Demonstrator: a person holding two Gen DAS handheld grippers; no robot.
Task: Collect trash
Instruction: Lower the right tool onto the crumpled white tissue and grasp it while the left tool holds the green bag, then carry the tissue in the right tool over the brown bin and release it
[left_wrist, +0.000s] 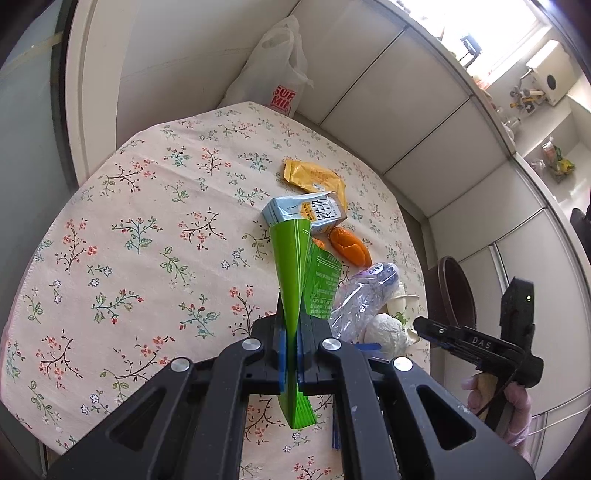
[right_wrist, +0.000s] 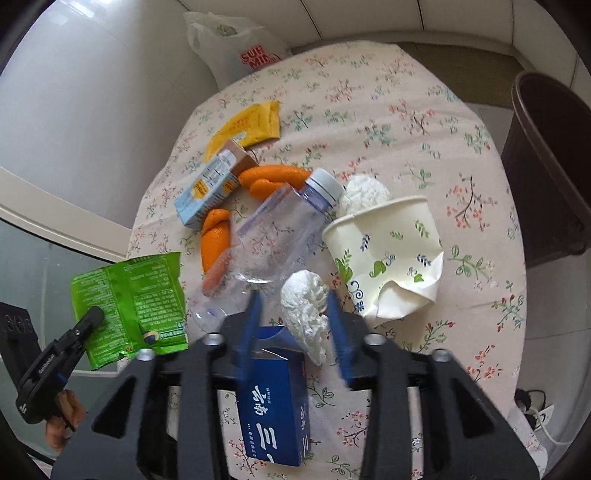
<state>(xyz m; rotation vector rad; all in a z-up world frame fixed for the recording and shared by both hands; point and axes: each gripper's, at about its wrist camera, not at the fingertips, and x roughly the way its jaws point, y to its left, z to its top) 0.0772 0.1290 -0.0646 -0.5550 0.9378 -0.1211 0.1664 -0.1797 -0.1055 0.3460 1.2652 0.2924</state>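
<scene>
With the green wrapper (left_wrist: 291, 266) clenched in the left tongs (left_wrist: 293, 332) left of the bottle (right_wrist: 273, 229), the released right tongs (right_wrist: 291, 317) should be lowered squarely over the tissue wad (right_wrist: 306, 314) just below the bottle before closing.

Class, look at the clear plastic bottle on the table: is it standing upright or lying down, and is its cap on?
Lying down, capped. The clear plastic bottle rests on its side on the floral tablecloth, its pale cap screwed on.

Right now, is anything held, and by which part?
Left tongs pinch the green wrapper at its lower edge. Right tongs are open, holding nothing.
</scene>
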